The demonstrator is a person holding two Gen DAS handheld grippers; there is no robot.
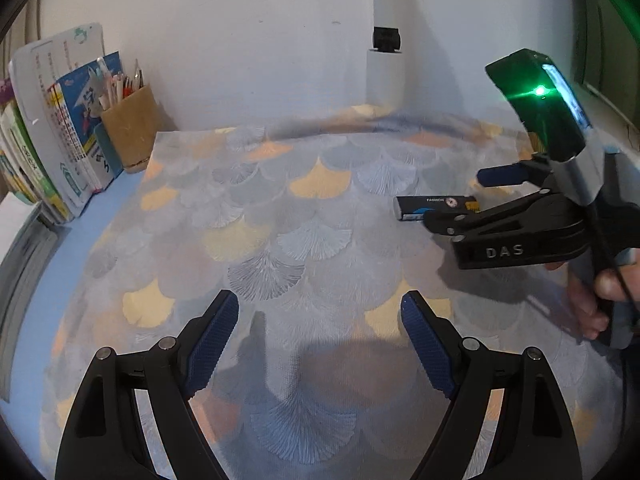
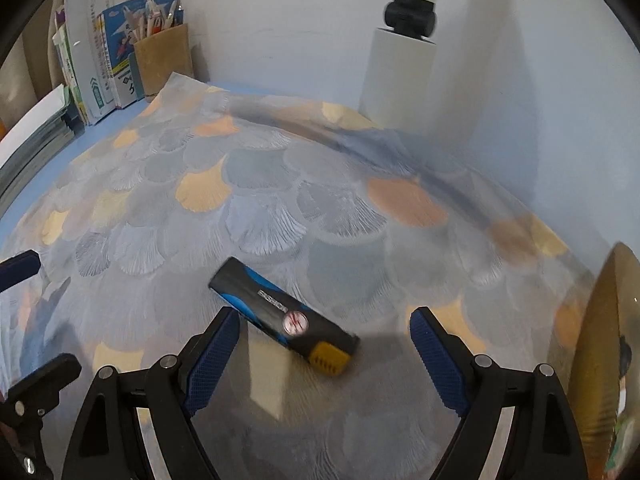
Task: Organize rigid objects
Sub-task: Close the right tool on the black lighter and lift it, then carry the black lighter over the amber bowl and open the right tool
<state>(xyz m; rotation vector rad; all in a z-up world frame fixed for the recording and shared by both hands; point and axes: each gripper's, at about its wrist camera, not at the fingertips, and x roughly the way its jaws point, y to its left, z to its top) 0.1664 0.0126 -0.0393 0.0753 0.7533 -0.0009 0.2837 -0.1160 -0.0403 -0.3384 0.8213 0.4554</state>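
Right tongs spread wide and low, straddling the case, which lies flat and diagonal on the mat between the pads, neither clearly touching. Looks lined up for a pinch across its narrow sides. Left tongs released, empty, parked well clear, likely to keep out of the way.

Books and a pen holder flank a patterned mat.
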